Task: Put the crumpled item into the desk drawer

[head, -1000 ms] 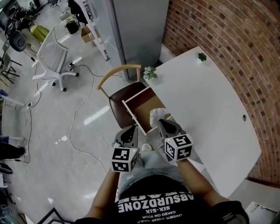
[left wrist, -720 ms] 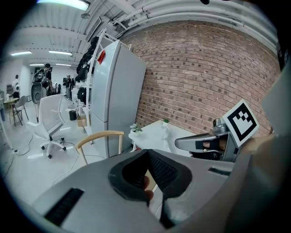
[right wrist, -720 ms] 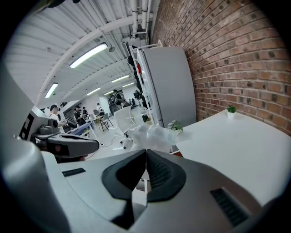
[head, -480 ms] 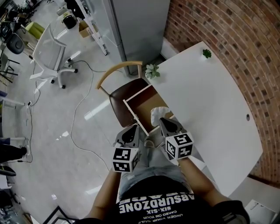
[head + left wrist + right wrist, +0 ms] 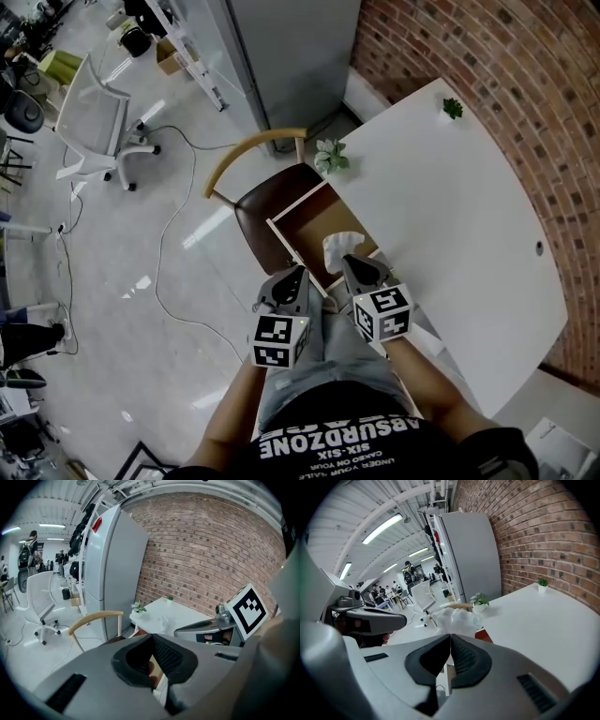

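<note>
My left gripper [image 5: 296,274] has edged in toward the drawer [image 5: 291,251], jaws pressed together and empty; my right gripper [image 5: 350,262] pinches the crumpled item [image 5: 343,246] over the open drawer, so release looks next.

Brick wall [image 5: 525,75] on the right, grey cabinet [image 5: 291,56] beside it; glossy floor [image 5: 122,253], white swivel chair [image 5: 89,108].

crumpled item [image 5: 341,247]: white wad, over drawer's near end | desk drawer [image 5: 282,246]: open, brown inside
</note>
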### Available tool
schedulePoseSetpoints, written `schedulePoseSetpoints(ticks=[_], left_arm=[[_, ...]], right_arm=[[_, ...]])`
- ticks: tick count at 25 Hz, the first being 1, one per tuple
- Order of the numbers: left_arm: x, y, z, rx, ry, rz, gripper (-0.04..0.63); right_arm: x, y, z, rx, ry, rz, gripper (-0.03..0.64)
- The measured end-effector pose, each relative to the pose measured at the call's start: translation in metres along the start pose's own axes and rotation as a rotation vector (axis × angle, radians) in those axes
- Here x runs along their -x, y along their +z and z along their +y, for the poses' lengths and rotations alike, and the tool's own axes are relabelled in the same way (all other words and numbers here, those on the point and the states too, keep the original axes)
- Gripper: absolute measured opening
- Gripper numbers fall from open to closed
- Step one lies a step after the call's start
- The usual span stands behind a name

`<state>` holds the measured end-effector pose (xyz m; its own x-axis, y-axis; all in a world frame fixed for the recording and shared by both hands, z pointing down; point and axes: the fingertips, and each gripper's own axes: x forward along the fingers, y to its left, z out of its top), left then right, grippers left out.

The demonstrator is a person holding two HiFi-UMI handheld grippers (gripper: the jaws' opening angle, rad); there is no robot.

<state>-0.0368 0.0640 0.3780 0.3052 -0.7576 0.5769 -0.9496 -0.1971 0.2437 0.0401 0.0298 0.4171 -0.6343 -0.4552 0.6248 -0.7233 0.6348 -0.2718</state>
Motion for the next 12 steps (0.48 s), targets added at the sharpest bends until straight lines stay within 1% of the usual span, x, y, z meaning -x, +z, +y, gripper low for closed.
schedulePoseSetpoints(ticks=[8, 12], left_arm=[[-0.021, -0.011, 0.017, 0.005, -0.011, 0.050, 0.005], [-0.032, -0.018, 0.022, 0.021, -0.019, 0.064, 0.005]], right_arm=[[-0.020, -0.006, -0.009, -0.015, -0.009, 0.027, 0.001], [-0.029, -0.014, -0.014, -0.020, -0.013, 0.046, 0.000]])
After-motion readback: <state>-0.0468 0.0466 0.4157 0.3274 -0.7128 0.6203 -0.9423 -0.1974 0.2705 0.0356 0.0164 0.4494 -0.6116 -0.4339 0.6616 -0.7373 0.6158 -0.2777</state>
